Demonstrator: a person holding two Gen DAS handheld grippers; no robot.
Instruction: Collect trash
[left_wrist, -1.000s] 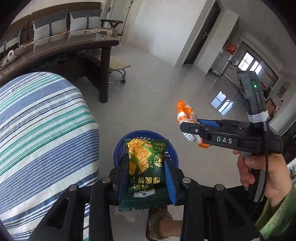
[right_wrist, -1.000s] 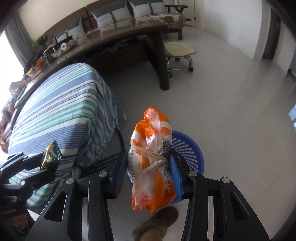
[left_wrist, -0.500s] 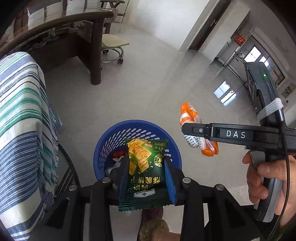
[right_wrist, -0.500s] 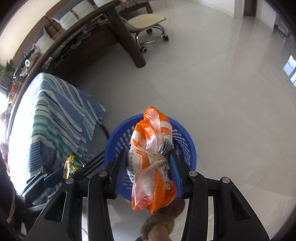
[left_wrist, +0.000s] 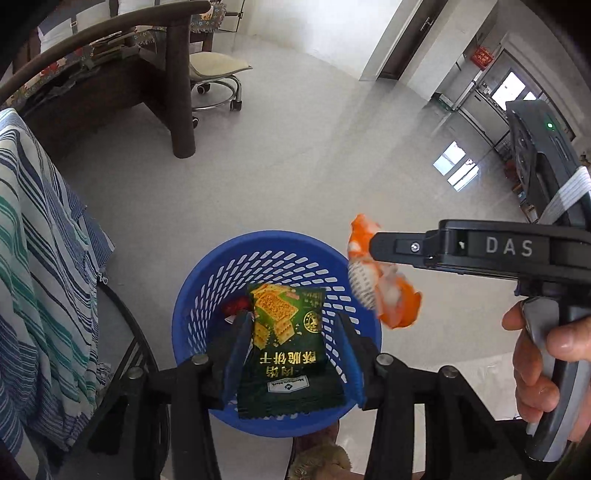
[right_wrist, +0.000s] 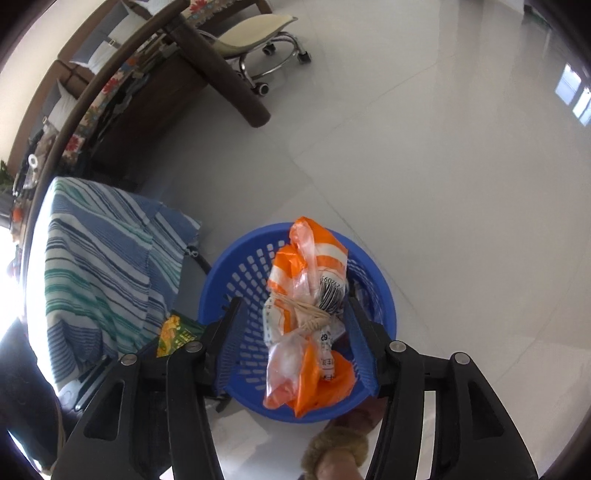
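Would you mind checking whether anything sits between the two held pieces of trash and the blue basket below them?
Nothing visible does. The green cracker packet and orange plastic bag hang directly over the blue basket's open mouth as both grippers' jaws are opening; only a few scraps lie inside.

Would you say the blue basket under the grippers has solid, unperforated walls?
No, the blue basket has walls pierced by rows of small slots, with the pale floor showing through them in the left wrist view.

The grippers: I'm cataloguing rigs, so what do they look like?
Both are black, with blue ribbed pads on two fingers and silver screws. The right gripper reads "DAS" in white, has a grey handle, white tape and a green light. The left gripper looks alike.
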